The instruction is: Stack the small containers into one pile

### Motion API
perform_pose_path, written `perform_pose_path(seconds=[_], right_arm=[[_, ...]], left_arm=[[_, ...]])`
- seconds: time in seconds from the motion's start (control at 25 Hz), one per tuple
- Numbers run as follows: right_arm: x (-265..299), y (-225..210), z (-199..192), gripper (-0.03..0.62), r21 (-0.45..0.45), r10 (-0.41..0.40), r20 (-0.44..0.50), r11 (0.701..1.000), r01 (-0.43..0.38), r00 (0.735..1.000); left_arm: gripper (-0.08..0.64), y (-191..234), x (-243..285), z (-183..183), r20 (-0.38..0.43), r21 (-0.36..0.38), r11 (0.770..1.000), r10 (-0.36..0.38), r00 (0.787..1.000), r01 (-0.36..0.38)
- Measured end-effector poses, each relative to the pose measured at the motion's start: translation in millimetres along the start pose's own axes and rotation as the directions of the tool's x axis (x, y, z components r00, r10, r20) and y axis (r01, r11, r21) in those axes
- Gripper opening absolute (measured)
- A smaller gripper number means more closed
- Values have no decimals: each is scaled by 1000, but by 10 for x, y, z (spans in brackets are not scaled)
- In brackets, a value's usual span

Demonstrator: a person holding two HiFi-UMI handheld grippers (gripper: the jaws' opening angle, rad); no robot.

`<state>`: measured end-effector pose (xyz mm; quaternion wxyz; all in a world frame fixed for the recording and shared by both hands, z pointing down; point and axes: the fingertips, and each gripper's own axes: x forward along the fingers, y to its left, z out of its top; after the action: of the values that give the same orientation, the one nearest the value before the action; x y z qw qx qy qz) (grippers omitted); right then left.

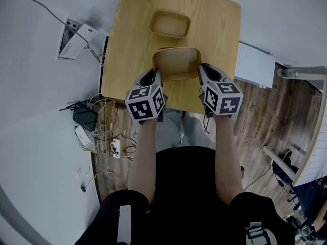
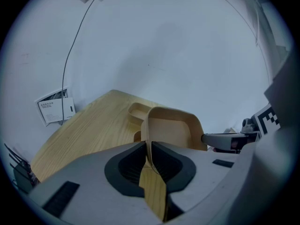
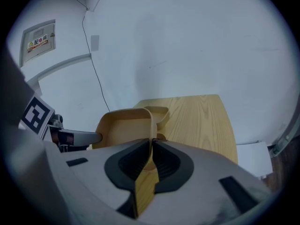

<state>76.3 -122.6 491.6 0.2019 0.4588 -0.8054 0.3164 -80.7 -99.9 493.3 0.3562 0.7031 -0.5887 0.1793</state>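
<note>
We have the near container [image 1: 176, 63] pinched from both sides: left gripper [image 2: 149, 154] fingers are narrow, clamped on its left wall, and right gripper [image 3: 151, 154] fingers are narrow, clamped on its right wall, with the thin wall sandwiched between the pads in both gripper views. It's over the near-middle of the desk [image 1: 219, 29], opening up, roughly level. The second container [image 1: 170, 24] rests on the desk just beyond it, not touching, toward the far edge.
</note>
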Motion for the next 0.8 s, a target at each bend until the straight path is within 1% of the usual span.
perform_pose_path(seconds=[0.52, 0.6, 0.8], right_arm=[[147, -49, -168, 29, 33, -19, -49, 999, 21, 999], [156, -49, -188, 29, 34, -21, -55, 999, 23, 998], [178, -55, -222, 29, 36, -26, -62, 999, 28, 998]], left_arm=[[46, 95, 189, -94, -34, -12, 999, -33, 999, 32], [67, 97, 207, -122, -44, -13, 999, -39, 998, 38], [67, 110, 236, -166, -57, -13, 999, -44, 997, 43]])
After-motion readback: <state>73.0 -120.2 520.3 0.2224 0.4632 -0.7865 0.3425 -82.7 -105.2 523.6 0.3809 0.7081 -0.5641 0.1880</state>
